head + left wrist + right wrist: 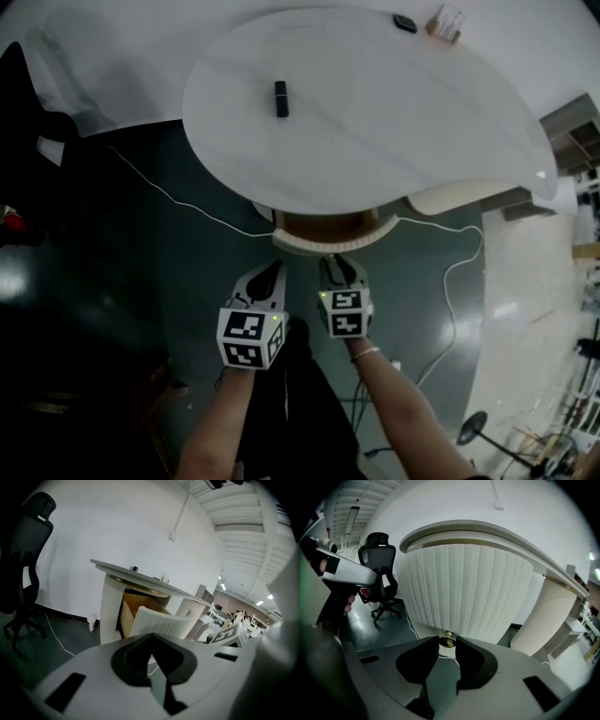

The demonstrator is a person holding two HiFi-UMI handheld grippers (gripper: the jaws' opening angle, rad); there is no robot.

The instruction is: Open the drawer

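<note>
The drawer point(327, 229) sits under the near edge of a round white tabletop point(394, 112), pulled partway out, with its wooden inside showing behind a curved, ribbed white front. The right gripper point(448, 644) has its fingers closed on the small brass knob point(449, 638) low on that front. Just left of it, the left gripper point(151, 657) holds nothing, its fingers together. Each gripper carries a cube of black-and-white square markers. A small black block point(281, 98) lies on the tabletop. A white cable point(187, 202) trails over the dark floor, and a black chair point(382, 576) stands to the left.
</note>
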